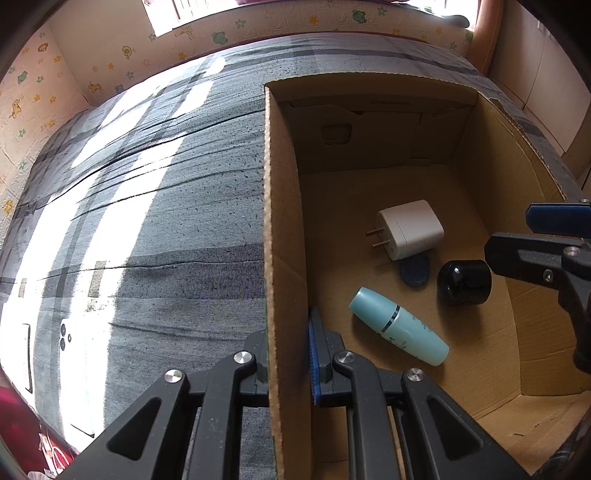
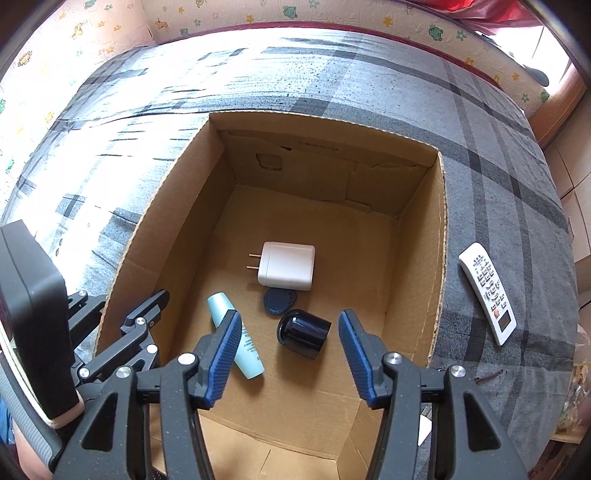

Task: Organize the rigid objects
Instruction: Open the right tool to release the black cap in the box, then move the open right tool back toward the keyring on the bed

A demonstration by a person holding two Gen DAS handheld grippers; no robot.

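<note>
Right wrist view looks down into the cardboard box (image 2: 439, 236), with the right hand-held gripper (image 2: 290, 352) spread and empty above the black cylindrical cap (image 2: 303, 332); nothing sits between its blue pads (image 2: 223, 354). On the box floor lie a white plug adapter (image 2: 288, 266), a dark blue key fob (image 2: 279, 302) partly tucked under it, the cap, and a teal bottle (image 2: 236, 336) on its side. A white remote control (image 2: 487, 293) is outside the box, on the bedspread to its right.

Left hand-held gripper (image 1: 290, 354) is pressed together on the box's left wall (image 1: 280, 221), one finger outside and one inside, pinning the box in place.

Judging by the layout, the remote looks like the next rigid thing to bring in. Doing it well probably means keeping the left pinch firm so the box does not slide on the soft cover, approaching the remote across its narrow width near the middle, and setting it down in the bare right-hand part of the floor instead of dropping it onto the cap, which could roll.

Box and remote rest on a bed covered in grey plaid fabric (image 2: 369, 77), wrinkled and sunlit at the far left. Cream wall padding with cartoon animals and stars (image 2: 332, 14) runs round the bed.
</note>
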